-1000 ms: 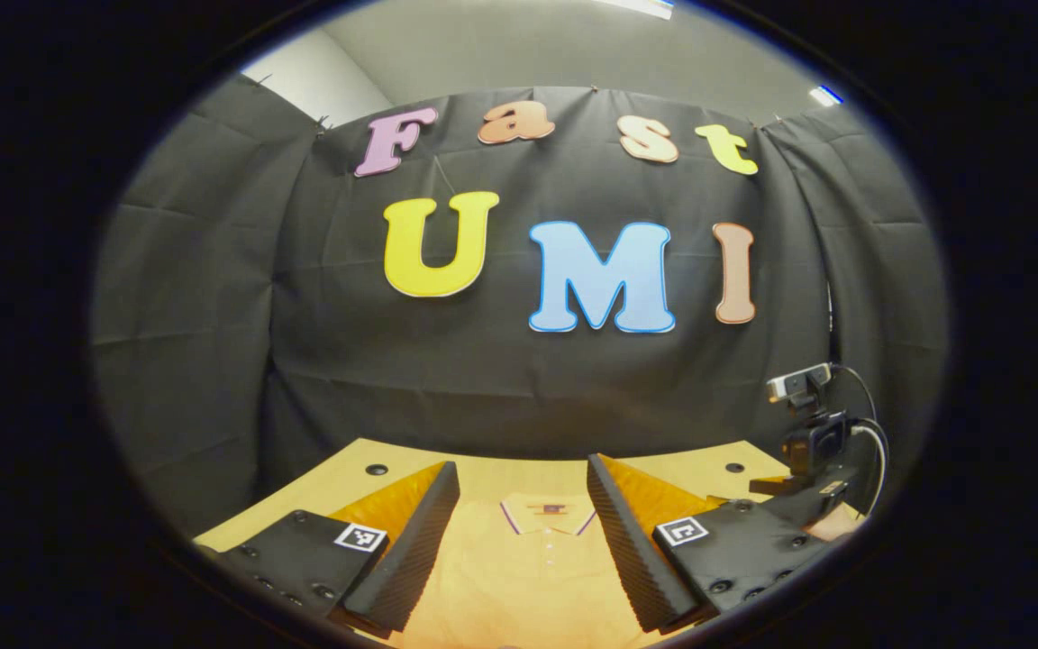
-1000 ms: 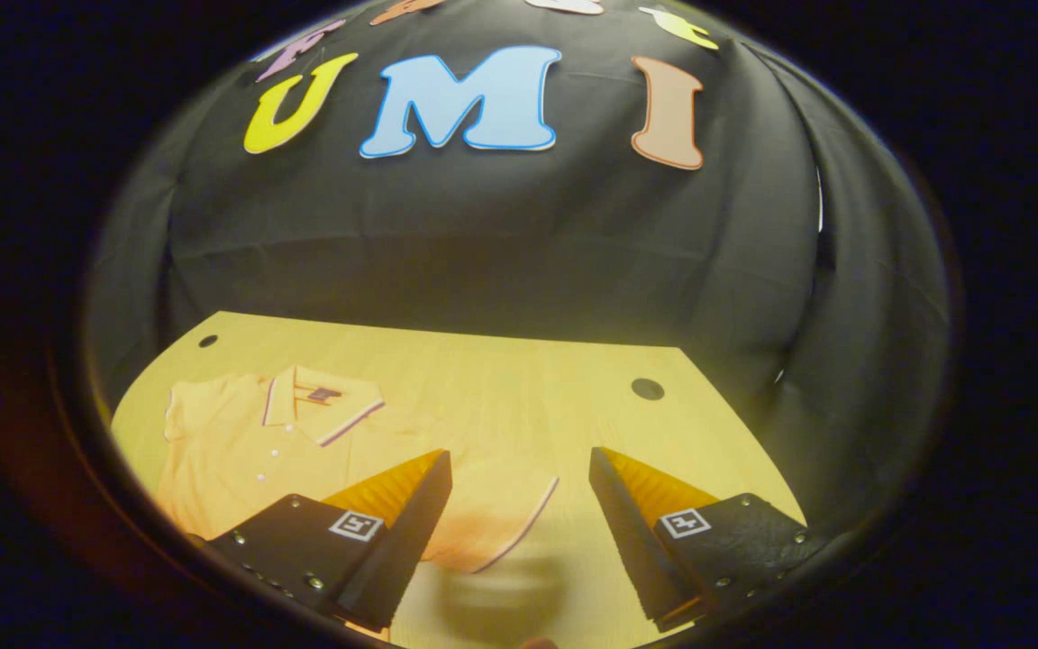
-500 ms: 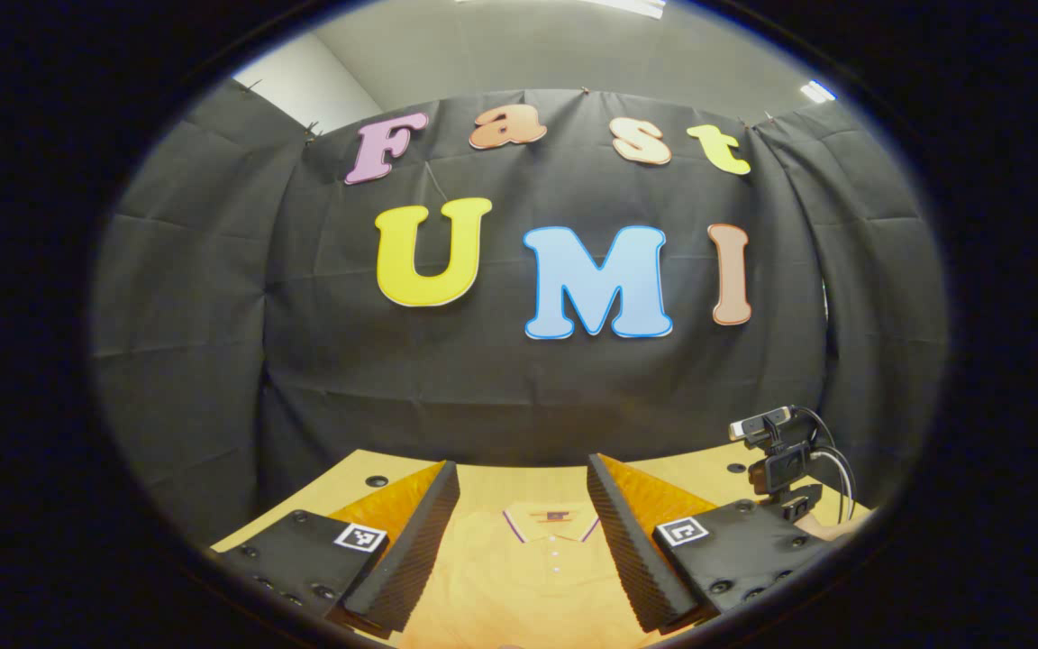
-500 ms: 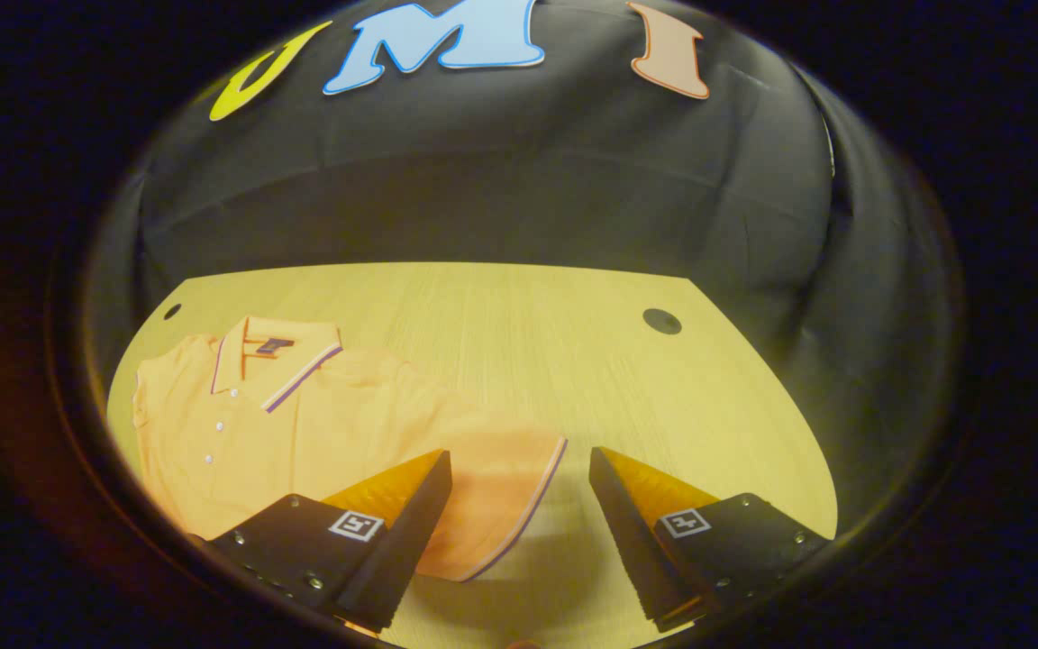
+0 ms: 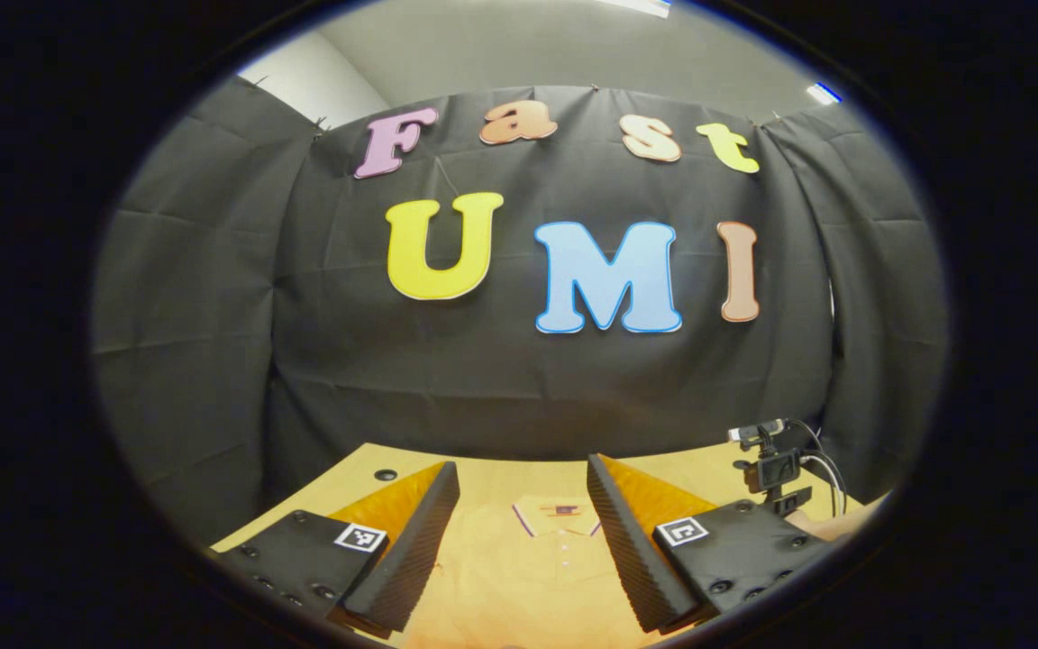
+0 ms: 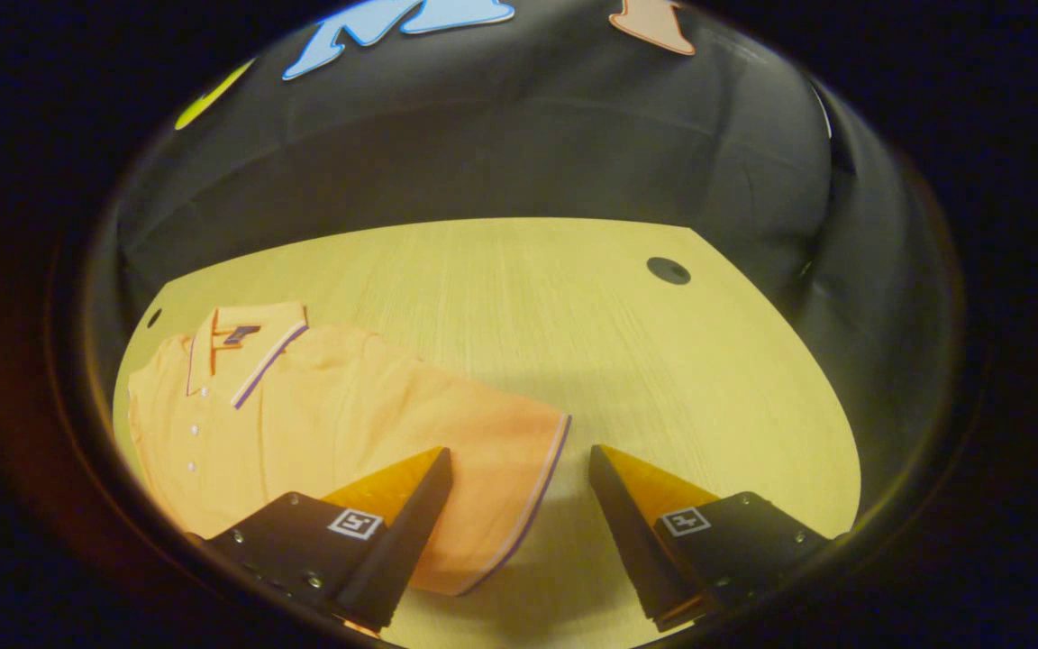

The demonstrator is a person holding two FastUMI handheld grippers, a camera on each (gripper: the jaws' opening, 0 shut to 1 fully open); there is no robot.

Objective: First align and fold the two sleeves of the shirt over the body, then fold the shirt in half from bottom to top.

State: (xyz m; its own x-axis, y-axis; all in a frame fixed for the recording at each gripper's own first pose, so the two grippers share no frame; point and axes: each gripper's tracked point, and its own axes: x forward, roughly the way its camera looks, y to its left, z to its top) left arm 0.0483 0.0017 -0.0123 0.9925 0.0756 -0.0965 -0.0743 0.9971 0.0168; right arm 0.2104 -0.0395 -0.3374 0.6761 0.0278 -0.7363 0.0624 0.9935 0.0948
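While the shirt (image 6: 321, 424) is lying flat on the table (image 6: 627, 361), nothing of the folding looks done: the sleeve (image 6: 492, 478) is spreading out sideways, its trimmed cuff sitting just ahead of the right gripper (image 6: 519, 532), between its fingers, which are standing apart and gripping nothing. The left gripper (image 5: 519, 532) is hovering above the shirt's body, jaws likewise apart and empty, with the collar (image 5: 560, 516) straight ahead between them. Both sleeve folds and the bottom-to-top fold are, by my judgement, waiting to be done.
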